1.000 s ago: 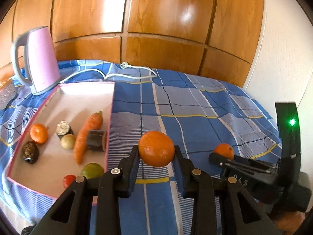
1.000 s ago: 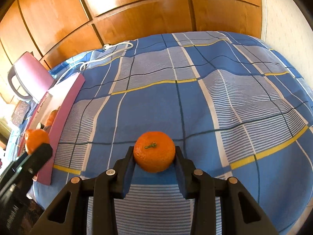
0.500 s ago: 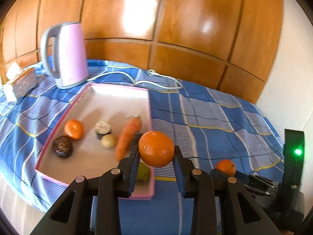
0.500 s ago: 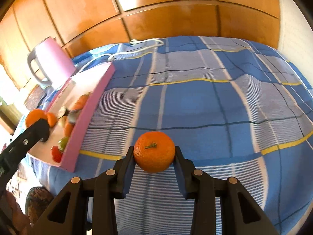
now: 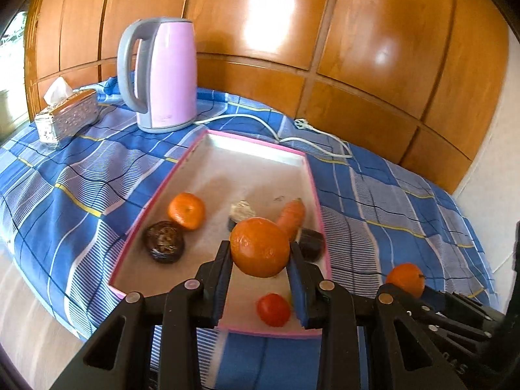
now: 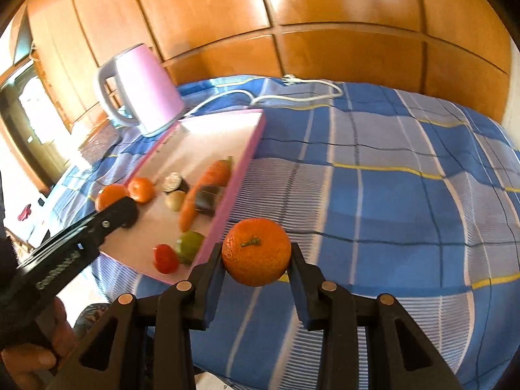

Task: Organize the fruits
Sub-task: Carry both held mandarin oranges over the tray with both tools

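Left gripper (image 5: 260,260) clamps a smooth mandarin (image 5: 260,247) above the pink tray (image 5: 320,214); right gripper (image 6: 256,260) clamps a stemmed mandarin (image 6: 256,252) over the checked cloth (image 6: 390,195).

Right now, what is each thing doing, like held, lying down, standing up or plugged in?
Left claw: shut on an orange.
Right claw: shut on a second orange.
Pink tray: flat on the blue cloth, holding produce.
Carrot: lying in the tray.
Tomato: resting in the tray.
Pink kettle: upright.
Plug: lying loose on the cloth, unplugged.
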`<state>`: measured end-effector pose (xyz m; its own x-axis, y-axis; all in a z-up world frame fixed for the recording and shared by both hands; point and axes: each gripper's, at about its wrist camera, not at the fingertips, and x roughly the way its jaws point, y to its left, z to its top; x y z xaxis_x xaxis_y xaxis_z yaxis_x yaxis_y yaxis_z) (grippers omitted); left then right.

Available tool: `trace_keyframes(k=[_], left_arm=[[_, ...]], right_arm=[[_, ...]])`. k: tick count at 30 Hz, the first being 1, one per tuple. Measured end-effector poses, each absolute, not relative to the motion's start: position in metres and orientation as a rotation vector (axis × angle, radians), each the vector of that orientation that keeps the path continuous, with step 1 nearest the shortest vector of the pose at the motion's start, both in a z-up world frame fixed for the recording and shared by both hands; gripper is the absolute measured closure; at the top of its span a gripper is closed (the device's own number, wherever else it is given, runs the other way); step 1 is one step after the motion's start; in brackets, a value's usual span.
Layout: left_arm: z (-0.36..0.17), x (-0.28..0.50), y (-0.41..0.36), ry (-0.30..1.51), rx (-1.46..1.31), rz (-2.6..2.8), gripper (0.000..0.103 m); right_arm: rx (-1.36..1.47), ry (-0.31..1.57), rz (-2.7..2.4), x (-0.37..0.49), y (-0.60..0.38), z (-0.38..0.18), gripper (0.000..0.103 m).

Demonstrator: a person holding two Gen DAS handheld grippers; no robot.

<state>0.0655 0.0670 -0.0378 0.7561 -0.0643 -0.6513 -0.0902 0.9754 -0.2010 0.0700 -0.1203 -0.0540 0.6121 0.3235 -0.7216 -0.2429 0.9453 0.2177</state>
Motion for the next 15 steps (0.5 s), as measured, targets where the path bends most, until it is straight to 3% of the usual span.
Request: trace_keyframes(k=[15], left_arm=[[0.055, 0.076, 0.194, 0.549, -0.093, 0.171, 0.070]], right_arm=[[0.054, 0.822, 0.472, 0.091, -0.068, -0.035, 0.065]])
